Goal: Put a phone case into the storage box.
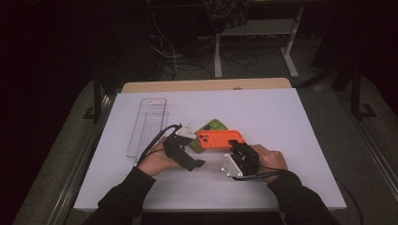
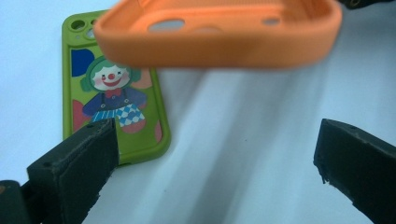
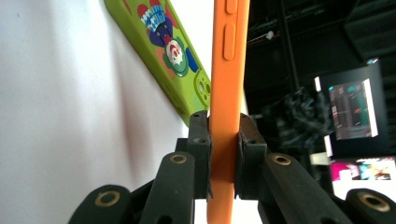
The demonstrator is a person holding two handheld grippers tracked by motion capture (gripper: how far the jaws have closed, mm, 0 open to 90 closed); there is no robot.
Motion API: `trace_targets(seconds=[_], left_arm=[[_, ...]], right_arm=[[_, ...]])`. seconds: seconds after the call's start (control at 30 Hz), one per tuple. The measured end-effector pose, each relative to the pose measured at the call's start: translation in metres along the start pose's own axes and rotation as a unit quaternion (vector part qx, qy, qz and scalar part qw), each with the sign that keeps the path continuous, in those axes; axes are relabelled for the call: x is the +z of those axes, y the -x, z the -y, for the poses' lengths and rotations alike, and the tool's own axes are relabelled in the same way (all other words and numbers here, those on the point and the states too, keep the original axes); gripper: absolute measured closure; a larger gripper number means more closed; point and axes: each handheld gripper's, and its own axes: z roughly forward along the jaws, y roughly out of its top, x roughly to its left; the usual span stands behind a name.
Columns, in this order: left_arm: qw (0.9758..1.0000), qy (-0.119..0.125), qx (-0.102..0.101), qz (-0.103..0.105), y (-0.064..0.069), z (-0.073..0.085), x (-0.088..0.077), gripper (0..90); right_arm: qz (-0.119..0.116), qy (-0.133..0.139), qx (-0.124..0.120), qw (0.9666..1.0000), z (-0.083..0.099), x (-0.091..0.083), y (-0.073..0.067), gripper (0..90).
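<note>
While your right tool (image 3: 223, 154) is clamped on the edge of the orange phone case (image 3: 227, 93), its jaws pressed to both faces, your left tool (image 2: 210, 158) stands wide open with nothing between its jaws. Item held: orange case, lifted clear of the table (image 1: 281, 122), just ahead of the left tool. Item beneath and beside it: green phone case (image 2: 116, 93) with clown print, flat on the table. Item farther left: clear plastic tray (image 1: 148, 126), well apart from both cases.
</note>
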Motion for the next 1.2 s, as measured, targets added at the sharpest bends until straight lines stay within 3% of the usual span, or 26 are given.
trace_targets(seconds=[0.03,0.13,0.2,0.23,0.33,0.53,0.57,0.6,0.7,0.77,0.9,0.97,1.07,1.1,1.13,1.2], left_arm=[[1.0000,0.000,0.000,0.001,0.000,0.000,0.000,0.0],[1.0000,0.002,0.005,-0.001,0.000,0.000,0.001,0.0],[0.9999,-0.001,0.011,-0.003,-0.001,0.000,0.000,0.0],[0.9999,-0.002,0.014,-0.003,-0.002,0.000,0.000,0.0],[0.9999,-0.006,0.012,-0.001,-0.002,0.001,0.000,0.0],[0.9999,-0.007,0.015,-0.002,-0.002,0.001,0.000,0.0],[0.9999,-0.007,0.015,-0.002,-0.002,0.001,0.001,0.0],[0.9998,-0.007,0.016,-0.002,-0.002,0.001,0.001,0.0],[0.9999,-0.006,0.015,-0.002,-0.002,0.001,0.001,0.0],[0.9999,-0.006,0.009,0.000,-0.002,0.001,0.000,0.0],[1.0000,-0.004,0.007,-0.002,-0.002,0.001,0.000,0.0],[1.0000,0.002,0.001,-0.002,-0.002,0.001,0.001,0.0],[1.0000,-0.004,0.005,-0.004,-0.003,0.001,0.000,0.0],[1.0000,-0.003,0.003,-0.005,-0.003,0.001,0.000,0.0],[1.0000,0.006,-0.005,-0.006,-0.002,0.001,0.000,0.0],[1.0000,0.002,0.001,-0.005,-0.003,0.001,-0.001,0.0]], right_arm=[[-0.009,0.001,0.001,1.0000,0.002,0.001,0.003,77.7],[-0.026,0.007,0.064,0.9976,0.004,0.003,0.004,77.7],[-0.036,0.008,0.076,0.9964,0.007,0.004,0.007,77.7],[-0.041,0.007,0.096,0.9945,0.007,0.004,0.008,77.7],[-0.065,0.009,0.157,0.9854,0.009,0.004,0.011,77.7],[-0.099,0.015,0.226,0.9689,0.016,0.006,0.021,77.8],[-0.105,0.015,0.246,0.9634,0.017,0.006,0.022,77.8],[-0.108,0.016,0.257,0.9603,0.018,0.006,0.023,77.8],[-0.117,0.027,0.276,0.9536,0.022,0.008,0.028,77.9],[-0.125,0.029,0.307,0.9431,0.024,0.007,0.030,77.9],[-0.138,0.041,0.343,0.9281,0.028,0.007,0.035,78.1],[-0.146,0.048,0.369,0.9166,0.030,0.006,0.037,78.2],[-0.154,0.054,0.388,0.9071,0.033,0.006,0.040,78.2],[-0.158,0.057,0.401,0.9006,0.034,0.006,0.040,78.2],[-0.160,0.061,0.406,0.8976,0.035,0.006,0.041,78.2],[-0.166,0.069,0.422,0.8888,0.038,0.006,0.043,78.3]])
